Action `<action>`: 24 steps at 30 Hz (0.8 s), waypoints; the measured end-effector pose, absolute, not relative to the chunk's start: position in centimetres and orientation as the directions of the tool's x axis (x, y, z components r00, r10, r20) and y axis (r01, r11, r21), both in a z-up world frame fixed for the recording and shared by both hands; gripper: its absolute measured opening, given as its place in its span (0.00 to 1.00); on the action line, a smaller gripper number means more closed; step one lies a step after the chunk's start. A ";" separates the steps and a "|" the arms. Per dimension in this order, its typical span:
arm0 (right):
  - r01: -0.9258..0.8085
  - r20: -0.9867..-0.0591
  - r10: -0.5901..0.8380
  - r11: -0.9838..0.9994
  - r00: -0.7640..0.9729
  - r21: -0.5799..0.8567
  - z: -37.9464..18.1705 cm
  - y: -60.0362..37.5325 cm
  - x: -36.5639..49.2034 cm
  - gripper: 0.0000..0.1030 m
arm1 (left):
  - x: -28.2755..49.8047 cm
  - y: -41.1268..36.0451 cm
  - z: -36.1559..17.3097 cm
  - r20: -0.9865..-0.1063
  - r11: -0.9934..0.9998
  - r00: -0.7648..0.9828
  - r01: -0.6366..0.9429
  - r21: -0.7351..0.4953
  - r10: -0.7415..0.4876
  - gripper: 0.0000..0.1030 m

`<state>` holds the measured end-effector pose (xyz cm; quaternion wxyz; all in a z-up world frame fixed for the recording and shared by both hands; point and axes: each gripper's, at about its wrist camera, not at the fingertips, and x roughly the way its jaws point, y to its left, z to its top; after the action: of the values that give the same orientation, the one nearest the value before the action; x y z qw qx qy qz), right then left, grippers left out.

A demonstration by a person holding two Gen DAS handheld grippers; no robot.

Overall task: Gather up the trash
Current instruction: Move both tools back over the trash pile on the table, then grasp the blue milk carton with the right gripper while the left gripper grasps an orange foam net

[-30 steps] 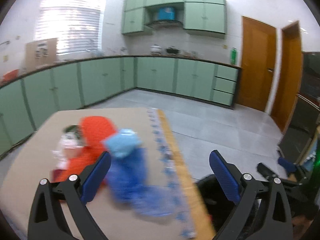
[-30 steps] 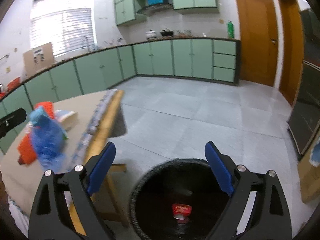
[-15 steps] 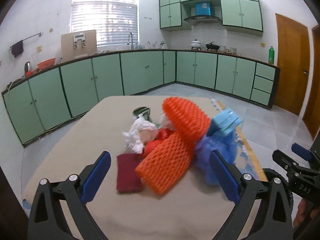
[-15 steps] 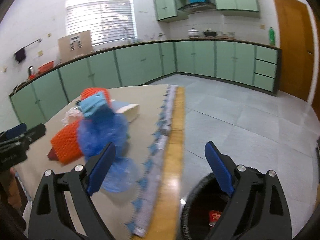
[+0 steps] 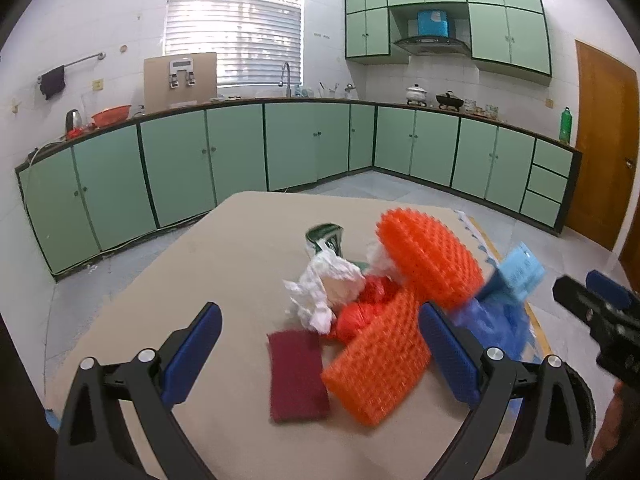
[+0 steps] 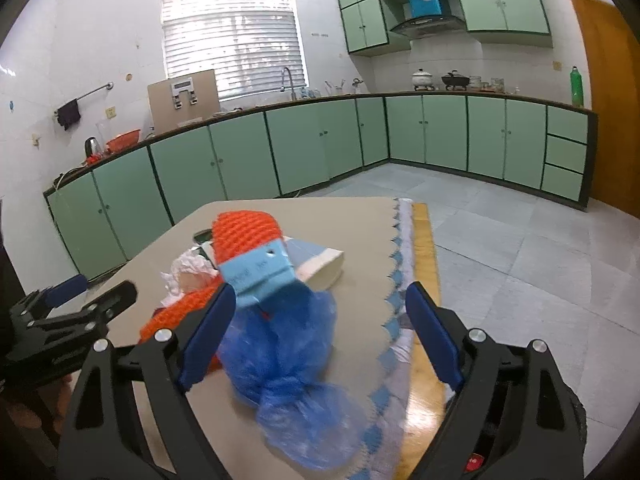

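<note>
The left gripper (image 5: 320, 354) hangs over the near part of the table (image 5: 208, 256) with its 2 blue-padded jaws spread wide and nothing gripped. In its own view the dark red cloth (image 5: 296, 376) and the lower orange foam net (image 5: 378, 364) lie in the gap between the pads, but neither pad presses on them. The trash sits heaped at about 1 o'clock from this gripper: crumpled white paper (image 5: 324, 292), a red plastic bag (image 5: 366, 308) just behind the lower net, a second orange foam net (image 5: 430, 260) arched over the heap, and a green-and-white wrapper (image 5: 326, 236) at 12 o'clock beyond the paper. The blue plastic bag (image 5: 496, 324) with its light blue card (image 5: 518, 272) lies at 3 o'clock of the heap, beside the table's scalloped cloth edge.

The right gripper (image 6: 316, 338) shows at the far right of the left view as a black body with a blue pad. Its jaws are released and closing slightly, with the blue plastic bag (image 6: 288, 352) between them; the left pad looks very near the bag, though blur makes contact hard to judge. A white box (image 6: 324, 266) lies at 12 o'clock behind the card (image 6: 260, 272). The black bin (image 6: 576, 432) peeks in at 5 o'clock, below the table edge (image 6: 424, 264).
</note>
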<state>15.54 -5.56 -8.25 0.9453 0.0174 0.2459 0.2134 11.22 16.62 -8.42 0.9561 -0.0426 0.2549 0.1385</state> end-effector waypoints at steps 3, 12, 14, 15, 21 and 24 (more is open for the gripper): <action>-0.418 -0.458 0.427 0.899 0.779 0.129 -8.2 -4.5 15.9 0.80 | 11.8 17.2 -8.4 -0.496 0.954 0.832 -0.298 -0.023 0.247 0.94; -0.452 -0.486 0.443 0.885 0.753 0.107 -8.6 -2.0 17.8 0.72 | 12.3 18.1 -9.0 -0.508 0.950 0.825 -0.310 -0.039 0.249 0.94; -0.457 -0.497 0.451 0.882 0.741 0.118 -8.9 -1.8 18.0 0.68 | 12.5 18.3 -9.1 -0.511 0.950 0.824 -0.310 -0.043 0.246 0.94; -0.456 -0.501 0.452 0.881 0.738 0.123 -9.1 -1.8 18.1 0.66 | 12.5 18.3 -9.1 -0.512 0.950 0.824 -0.309 -0.045 0.244 0.94; -0.476 -0.510 0.471 0.870 0.720 0.131 -9.5 -1.8 18.2 0.53 | 13.3 18.1 -9.0 -0.512 0.954 0.826 -0.298 -0.041 0.236 0.94; -0.482 -0.501 0.482 0.865 0.719 0.140 -9.4 -1.9 18.1 0.51 | 13.8 17.9 -9.0 -0.513 0.956 0.827 -0.291 -0.045 0.228 0.94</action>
<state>18.10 -1.90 -9.38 0.9271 -0.0002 0.2699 0.2599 13.80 17.94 -8.96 0.9539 -0.0607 0.2605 0.1362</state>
